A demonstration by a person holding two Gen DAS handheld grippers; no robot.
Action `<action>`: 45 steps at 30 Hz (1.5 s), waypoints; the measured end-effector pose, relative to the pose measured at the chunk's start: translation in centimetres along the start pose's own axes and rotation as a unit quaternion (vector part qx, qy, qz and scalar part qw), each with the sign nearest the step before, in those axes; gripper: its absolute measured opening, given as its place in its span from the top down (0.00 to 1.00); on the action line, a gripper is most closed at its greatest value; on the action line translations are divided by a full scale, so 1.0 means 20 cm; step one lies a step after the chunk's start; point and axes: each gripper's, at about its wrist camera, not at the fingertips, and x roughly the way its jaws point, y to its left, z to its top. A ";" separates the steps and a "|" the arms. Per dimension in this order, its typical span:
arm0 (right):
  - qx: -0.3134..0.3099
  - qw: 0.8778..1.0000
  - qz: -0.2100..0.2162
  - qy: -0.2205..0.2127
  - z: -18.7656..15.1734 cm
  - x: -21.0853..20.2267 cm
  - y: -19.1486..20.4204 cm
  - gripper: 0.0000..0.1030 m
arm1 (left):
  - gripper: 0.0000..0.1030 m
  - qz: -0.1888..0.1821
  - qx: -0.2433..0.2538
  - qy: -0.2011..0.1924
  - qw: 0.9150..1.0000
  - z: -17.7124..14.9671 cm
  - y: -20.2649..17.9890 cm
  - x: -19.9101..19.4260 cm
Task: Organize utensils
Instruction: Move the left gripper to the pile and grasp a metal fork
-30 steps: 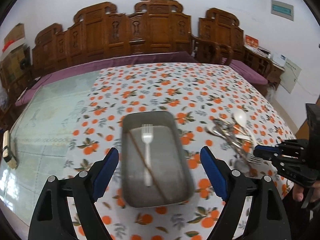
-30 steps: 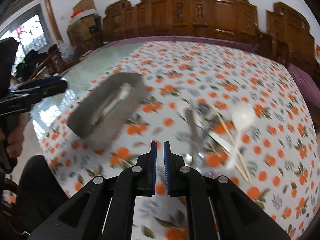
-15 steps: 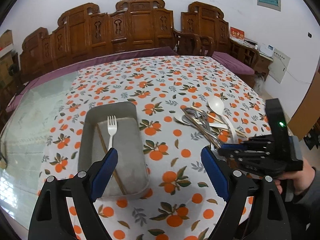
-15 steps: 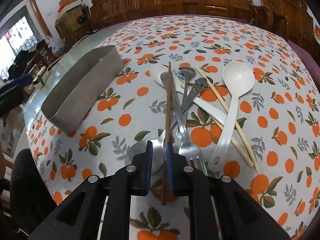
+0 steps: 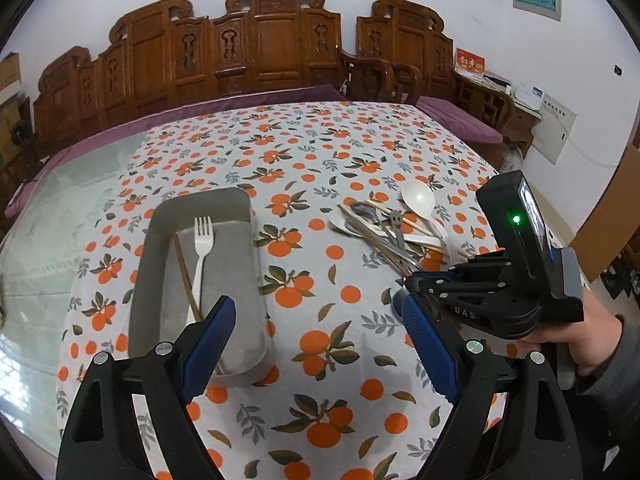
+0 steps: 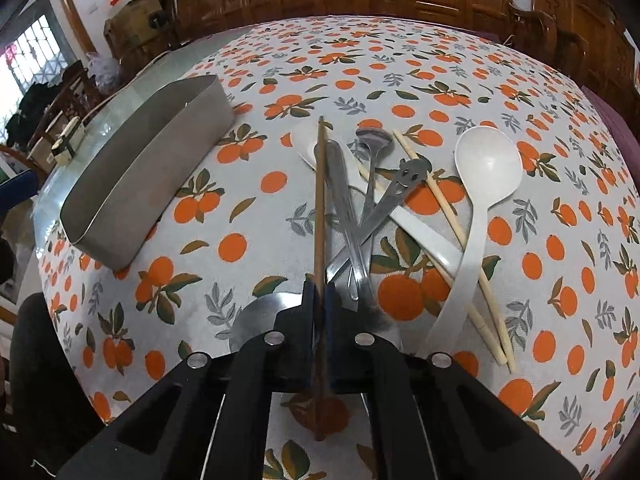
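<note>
A grey metal tray [image 5: 144,280] on the orange-print tablecloth holds a white fork [image 5: 202,248] and a brown chopstick [image 5: 184,268]. My left gripper [image 5: 316,312] hangs open over the cloth just right of the tray, with nothing between its fingers. To the right lies a pile of utensils [image 5: 384,228]: a white spoon [image 6: 488,168], pale chopsticks [image 6: 452,220], metal spoons [image 6: 372,152] and a smiley-handled piece [image 6: 408,176]. My right gripper [image 6: 319,292] is down at the pile's near end, shut on a second brown chopstick [image 6: 319,200] that points away across the pile.
Carved wooden chairs [image 5: 272,48] line the far side of the table. Bare glass tabletop [image 5: 60,220] lies left of the cloth, with a small device [image 6: 68,144] on it. A person's hand [image 5: 580,344] holds the right gripper. A metal spoon bowl [image 6: 260,316] lies under the right fingers.
The right gripper came down onto the near end of the pile and closed on the brown chopstick. The left gripper shifted right, away from above the tray.
</note>
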 end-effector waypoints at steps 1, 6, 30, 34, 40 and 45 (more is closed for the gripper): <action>0.000 1.000 0.003 -0.002 0.00 -0.01 0.00 0.94 | 0.21 0.000 0.002 0.002 1.000 0.00 -0.01 0.01; 0.001 0.999 0.006 -0.035 -0.03 -0.19 -0.02 0.94 | 0.21 -0.006 0.007 0.014 1.000 -0.02 -0.07 0.06; 0.057 0.995 -0.028 -0.071 -0.22 -0.51 -0.40 0.94 | 0.39 -0.033 0.014 0.093 0.995 0.08 -0.35 0.55; 0.065 0.995 -0.030 -0.073 -0.22 -0.52 -0.44 0.94 | 0.55 -0.058 -0.003 0.102 0.993 0.11 -0.41 0.61; 0.078 0.994 -0.030 -0.075 -0.23 -0.53 -0.49 0.94 | 0.72 -0.072 -0.024 0.116 0.990 0.12 -0.48 0.70; 0.085 0.993 -0.028 -0.077 -0.23 -0.53 -0.50 0.94 | 0.78 -0.082 -0.049 0.134 0.986 0.11 -0.48 0.76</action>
